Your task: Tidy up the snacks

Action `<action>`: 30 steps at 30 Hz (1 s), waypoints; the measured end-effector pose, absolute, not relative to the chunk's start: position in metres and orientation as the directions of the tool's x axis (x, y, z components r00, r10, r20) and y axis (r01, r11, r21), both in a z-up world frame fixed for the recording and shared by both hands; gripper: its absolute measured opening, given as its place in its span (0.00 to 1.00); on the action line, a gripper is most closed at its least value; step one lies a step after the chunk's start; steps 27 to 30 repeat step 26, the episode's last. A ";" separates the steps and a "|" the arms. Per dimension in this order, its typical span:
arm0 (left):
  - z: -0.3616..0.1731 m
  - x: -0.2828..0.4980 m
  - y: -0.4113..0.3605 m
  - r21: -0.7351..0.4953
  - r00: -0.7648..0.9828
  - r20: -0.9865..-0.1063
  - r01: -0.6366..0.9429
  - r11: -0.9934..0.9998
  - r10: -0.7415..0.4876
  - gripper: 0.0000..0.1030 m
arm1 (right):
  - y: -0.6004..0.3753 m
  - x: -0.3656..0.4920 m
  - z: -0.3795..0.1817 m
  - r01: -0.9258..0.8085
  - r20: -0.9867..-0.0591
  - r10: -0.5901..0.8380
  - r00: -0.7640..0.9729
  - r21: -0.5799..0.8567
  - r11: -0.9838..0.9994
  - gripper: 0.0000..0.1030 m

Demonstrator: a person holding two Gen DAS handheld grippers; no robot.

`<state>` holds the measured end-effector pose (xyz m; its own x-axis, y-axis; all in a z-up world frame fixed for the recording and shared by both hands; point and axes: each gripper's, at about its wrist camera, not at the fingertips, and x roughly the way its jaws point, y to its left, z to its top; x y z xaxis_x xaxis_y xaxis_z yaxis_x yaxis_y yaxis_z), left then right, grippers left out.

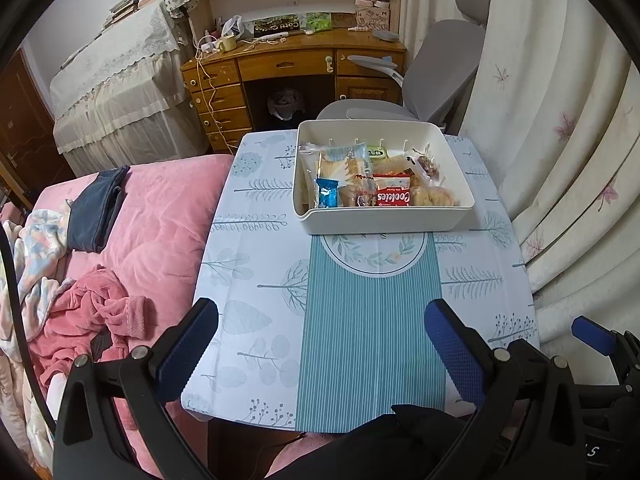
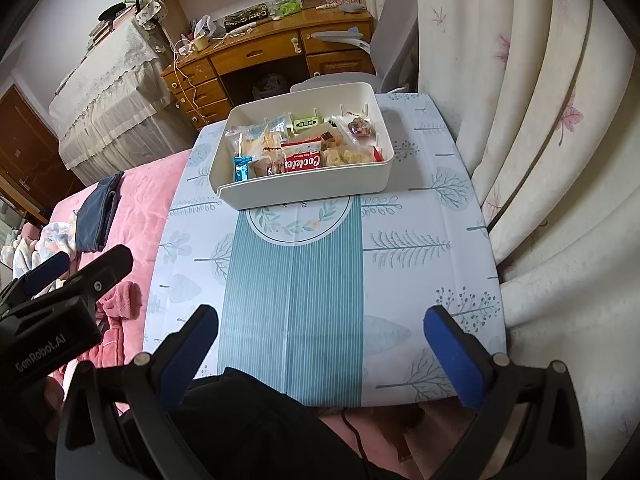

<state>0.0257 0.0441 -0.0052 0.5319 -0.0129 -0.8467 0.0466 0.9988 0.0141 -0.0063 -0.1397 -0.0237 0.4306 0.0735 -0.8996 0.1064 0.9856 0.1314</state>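
A white rectangular bin (image 1: 384, 218) (image 2: 304, 190) stands at the far end of the small table and holds several wrapped snacks. Among them are a red Cookies pack (image 1: 394, 196) (image 2: 303, 161), a blue foil packet (image 1: 328, 194) (image 2: 241, 168) and a green packet (image 1: 377, 153) (image 2: 306, 123). My left gripper (image 1: 322, 312) hangs open over the near part of the table, nothing between its fingers. My right gripper (image 2: 320, 316) is open too, empty, above the near table edge. Both are well short of the bin.
The table carries a leaf-print cloth with a teal striped runner (image 1: 370, 340) (image 2: 292, 300). A pink bed with clothes (image 1: 132, 240) lies to the left, curtains (image 1: 560, 140) to the right. A wooden desk (image 1: 288, 68) and a grey chair (image 1: 436, 76) stand behind. Dark clothing of the person (image 2: 256, 420) sits at the near edge.
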 end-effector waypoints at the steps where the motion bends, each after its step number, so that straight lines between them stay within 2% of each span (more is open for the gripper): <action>1: -0.005 0.026 0.044 0.014 0.532 -0.847 0.046 0.999 -0.013 1.00 | -0.140 -0.006 -0.024 0.107 -0.900 0.073 0.431 0.132 0.986 1.00; 30: -0.015 0.025 0.048 0.012 0.504 -0.863 0.087 0.996 -0.034 1.00 | -0.142 -0.005 -0.033 0.136 -0.916 0.066 0.396 0.130 0.982 1.00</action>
